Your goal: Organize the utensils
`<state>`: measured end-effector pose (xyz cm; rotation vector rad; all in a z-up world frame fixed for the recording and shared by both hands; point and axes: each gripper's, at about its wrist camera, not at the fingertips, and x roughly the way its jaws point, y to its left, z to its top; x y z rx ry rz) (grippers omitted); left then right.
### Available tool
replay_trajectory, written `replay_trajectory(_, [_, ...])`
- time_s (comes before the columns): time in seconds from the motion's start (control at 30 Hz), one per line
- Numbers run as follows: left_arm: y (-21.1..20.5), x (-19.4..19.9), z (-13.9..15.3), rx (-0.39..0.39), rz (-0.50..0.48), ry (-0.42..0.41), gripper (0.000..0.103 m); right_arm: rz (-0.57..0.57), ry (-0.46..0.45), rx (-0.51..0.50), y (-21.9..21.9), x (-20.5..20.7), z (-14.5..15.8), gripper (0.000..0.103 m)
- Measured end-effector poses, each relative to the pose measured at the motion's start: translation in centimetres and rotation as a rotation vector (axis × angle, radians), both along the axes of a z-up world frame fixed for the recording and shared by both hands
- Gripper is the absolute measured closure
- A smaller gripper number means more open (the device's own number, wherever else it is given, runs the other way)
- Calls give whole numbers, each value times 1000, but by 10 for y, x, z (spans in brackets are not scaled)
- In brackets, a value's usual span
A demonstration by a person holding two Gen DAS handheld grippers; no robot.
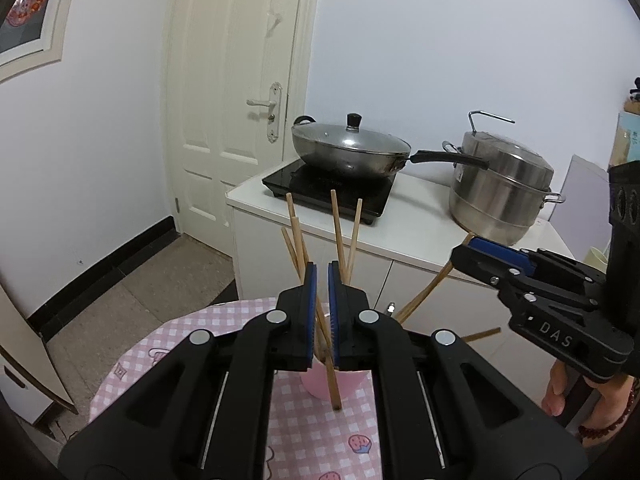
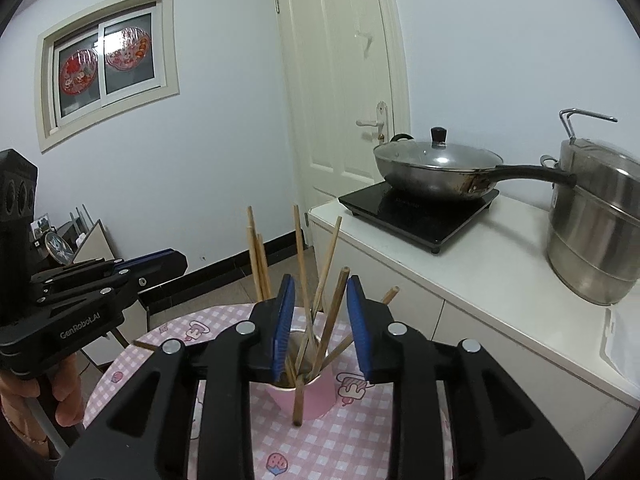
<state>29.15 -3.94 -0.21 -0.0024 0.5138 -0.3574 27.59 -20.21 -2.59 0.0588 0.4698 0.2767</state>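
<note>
Pink checked tabletop (image 2: pixel 340 444) under a white-walled kitchen corner. At lower centre of both views, pink cup (image 2: pixel 316 400) stuffed with splayed chopsticks (image 2: pixel 300 280); one chopstick (image 2: pixel 299 398) outside, leaning on the rim. Right hand-held gripper (image 2: pixel 320 292) parted, gripping nothing, straddling the sticks. Left hand-held gripper (image 1: pixel 322 276) nearly closed, apparently empty. Risks: nudging the leaning stick off, snagging the bundle, tipping the cup. Cup base hidden; stick count unclear.

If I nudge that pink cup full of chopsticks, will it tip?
Probably tippy: the pink cup looks small and light, while long chopsticks lean far out above its rim. One chopstick slants across its front to the tablecloth, so it may shift too.
</note>
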Motion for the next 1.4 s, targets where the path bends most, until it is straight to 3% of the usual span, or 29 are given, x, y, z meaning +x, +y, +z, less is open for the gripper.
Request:
replay_trajectory(0.27, [12,-47,16,23,45,-56,96,-22,-37,12,-4,-41,11,75])
replay_trajectory(0.33, [15,-61,16,32,61,-68,83,-31,-51,12,-5,-55,13,72])
replay_trajectory(0.37, [18,-69,15,28,75,-75,68,-37,-58,10,-5,-61,14,72])
replay_trajectory(0.4, [21,-75,15,19,85,-82,61,-44,-67,7,-6,-69,14,71])
replay_trajectory(0.57, [33,-112,10,2,112,-98,60,-71,-86,-4,-6,-104,9,67])
replay_trajectory(0.9, [36,-192,14,14,145,-202,34,-102,-144,-14,7,-171,2,41])
replay_trajectory(1.13, [36,-238,19,28,182,-284,23,-118,-191,-21,22,-207,2,23])
replay_trajectory(1.4, [40,-266,16,53,222,-324,15,-111,-231,-7,31,-237,2,15])
